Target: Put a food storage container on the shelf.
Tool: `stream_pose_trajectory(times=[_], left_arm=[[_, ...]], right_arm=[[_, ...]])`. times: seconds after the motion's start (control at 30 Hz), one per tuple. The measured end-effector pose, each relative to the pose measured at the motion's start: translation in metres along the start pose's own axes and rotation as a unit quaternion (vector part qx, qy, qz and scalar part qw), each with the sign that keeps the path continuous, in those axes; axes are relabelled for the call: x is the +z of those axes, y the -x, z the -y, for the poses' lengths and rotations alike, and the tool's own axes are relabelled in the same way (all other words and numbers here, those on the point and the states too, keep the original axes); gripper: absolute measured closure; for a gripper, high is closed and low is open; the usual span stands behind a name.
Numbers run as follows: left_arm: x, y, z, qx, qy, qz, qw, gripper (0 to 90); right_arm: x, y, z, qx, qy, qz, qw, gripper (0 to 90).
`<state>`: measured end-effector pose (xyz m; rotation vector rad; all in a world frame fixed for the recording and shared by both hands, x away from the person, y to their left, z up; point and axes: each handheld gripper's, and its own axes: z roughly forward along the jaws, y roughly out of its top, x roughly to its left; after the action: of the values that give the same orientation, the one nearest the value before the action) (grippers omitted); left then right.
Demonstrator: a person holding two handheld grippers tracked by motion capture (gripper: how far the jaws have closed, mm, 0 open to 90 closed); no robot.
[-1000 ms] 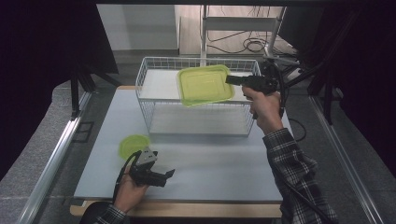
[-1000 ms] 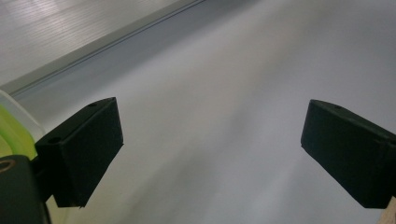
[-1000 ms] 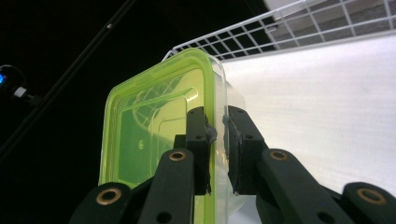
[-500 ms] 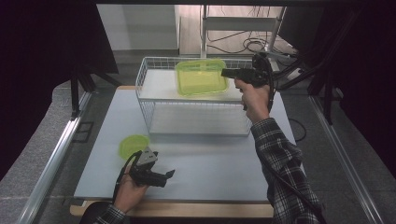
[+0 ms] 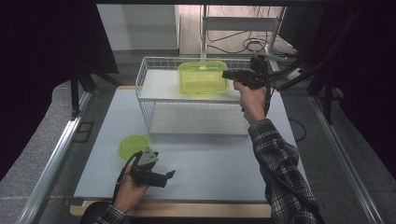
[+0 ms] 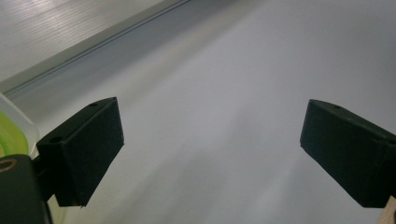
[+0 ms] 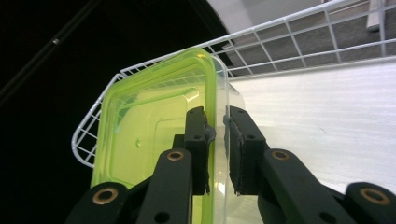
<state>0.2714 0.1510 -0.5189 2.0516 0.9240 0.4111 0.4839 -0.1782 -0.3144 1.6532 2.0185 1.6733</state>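
Note:
A translucent green container (image 5: 201, 78) stands tipped on its side in the white wire basket (image 5: 144, 100), its broad face towards the camera. My right gripper (image 5: 226, 74) reaches in from the right, shut on its right rim. In the right gripper view the rim of the container (image 7: 154, 126) runs between the two pads of the right gripper (image 7: 217, 114). The jaws have just been opening a little, with the rim still between them. My left gripper (image 5: 167, 178) rests open on the table near the front edge, with nothing between the jaws of the left gripper (image 6: 212, 140).
A round green lid (image 5: 134, 144) lies on the white mat (image 5: 215, 163) just left of my left gripper; its edge (image 6: 7, 135) shows beside the jaw. Basket wires (image 7: 289, 32) rise behind the container. Dark stands and cables flank the table.
The right hand has carried the container left and slightly down into the basket, and it now stands more upright. The left gripper has stayed put.

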Motion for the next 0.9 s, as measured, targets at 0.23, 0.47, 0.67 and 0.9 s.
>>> stream_pose_trajectory(times=[0.23,0.47,0.67,0.9], left_arm=[[0.000,0.000,0.000,0.003,-0.003,-0.001,1.0000,5.6],[0.000,0.000,0.000,0.005,-0.005,-0.002,1.0000,5.6],[0.000,0.000,-0.001,-0.005,-0.005,-0.001,1.0000,5.6],[-0.002,0.000,-0.002,-0.014,0.001,0.000,0.9999,5.5]], right_arm=[[0.004,-0.001,0.001,-0.029,-0.007,0.040,0.9988,72.7],[0.009,0.002,0.001,-0.050,-0.018,0.060,0.9968,59.0],[0.004,-0.003,-0.001,-0.075,-0.023,0.039,0.9962,41.0],[-0.006,-0.010,0.002,-0.114,-0.024,0.024,0.9929,29.4]])
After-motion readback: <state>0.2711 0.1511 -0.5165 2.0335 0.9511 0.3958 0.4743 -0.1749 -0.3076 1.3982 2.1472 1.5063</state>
